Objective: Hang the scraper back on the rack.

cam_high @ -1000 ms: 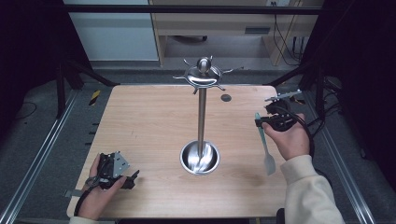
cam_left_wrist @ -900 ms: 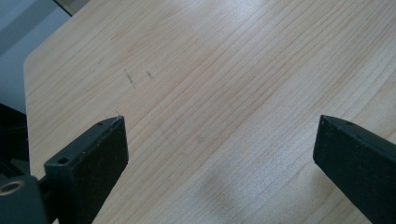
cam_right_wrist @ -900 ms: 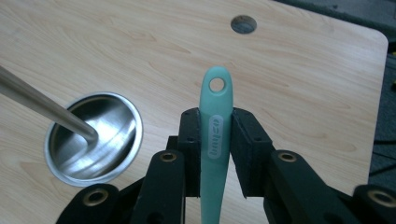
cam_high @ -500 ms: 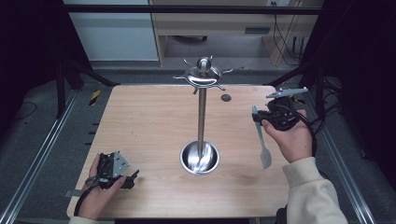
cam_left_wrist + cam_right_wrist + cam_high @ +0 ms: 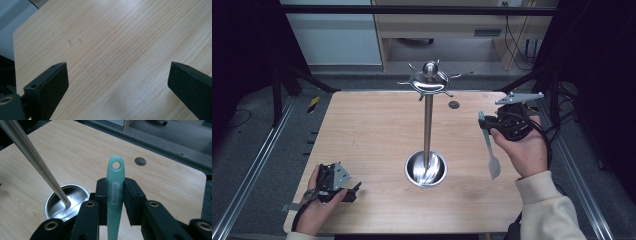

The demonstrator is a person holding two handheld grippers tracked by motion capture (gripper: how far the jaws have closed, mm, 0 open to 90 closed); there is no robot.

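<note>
A metal utensil stand (image 5: 428,125) rises from a round steel base (image 5: 426,169) at the table's middle, with hooked arms around its top (image 5: 430,80). My right gripper (image 5: 490,121) is lifted at the right of the stand and is shut on a teal-handled utensil (image 5: 488,145), whose pale head hangs down. In the right gripper view the teal handle (image 5: 115,187) stands between the jaws, its hanging hole at the top, and the stand's pole (image 5: 37,162) slants at the left. My left gripper (image 5: 353,192) rests open at the near left corner, nothing between its jaws.
The wooden table (image 5: 367,130) has a small round hole (image 5: 454,104) near its far right corner. Metal rails (image 5: 257,165) run along both sides. A desk and cables stand beyond the far edge.
My right gripper has risen and moved toward the far side with the utensil, which now hangs more upright. The left gripper has stayed put.
</note>
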